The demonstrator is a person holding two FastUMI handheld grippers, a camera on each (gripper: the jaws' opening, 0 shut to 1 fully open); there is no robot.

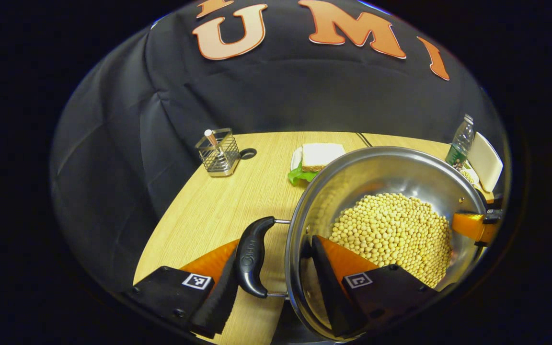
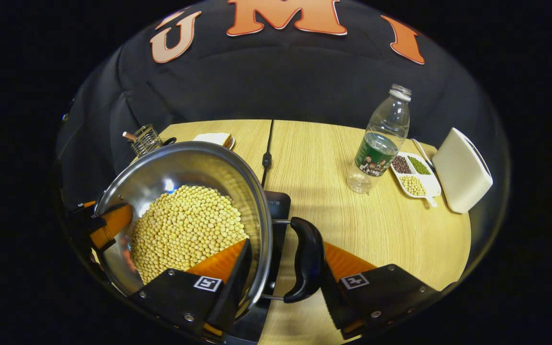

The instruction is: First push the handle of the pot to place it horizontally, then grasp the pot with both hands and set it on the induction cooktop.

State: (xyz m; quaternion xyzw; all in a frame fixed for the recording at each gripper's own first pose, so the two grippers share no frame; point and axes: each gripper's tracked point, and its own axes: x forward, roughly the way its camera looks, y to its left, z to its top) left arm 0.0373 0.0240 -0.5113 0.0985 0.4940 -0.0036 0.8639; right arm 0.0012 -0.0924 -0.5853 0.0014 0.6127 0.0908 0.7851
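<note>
**Pot held at both handles, cooktop just under its edge**

The left gripper (image 1: 276,282) had its two fingers straddling the near wall of the pot (image 1: 376,167): one finger sat outside against the black handle (image 1: 252,256), the other lay inside on the wall, so handle and rim were pinched between them. Across the bowl, the right gripper (image 2: 281,273) did the same on its side, one finger inside the rim, one beyond the other handle (image 2: 307,258), jaws closed on handle and rim. Beans (image 2: 185,230) were heaped in the pot and the rim looked tilted in both views.

The dark cooktop (image 2: 276,206) showed just beside and beneath the pot's right edge, with its cable (image 2: 267,143) running away across the table (image 2: 314,191). Right of it lay a broad stretch of bare wood before the bottle (image 2: 381,139), the bean dish (image 2: 415,177) and the white box (image 2: 463,170) near the far edge. On the left side, open table ran out to the wire holder (image 1: 218,153) and sandwich (image 1: 321,155).
</note>
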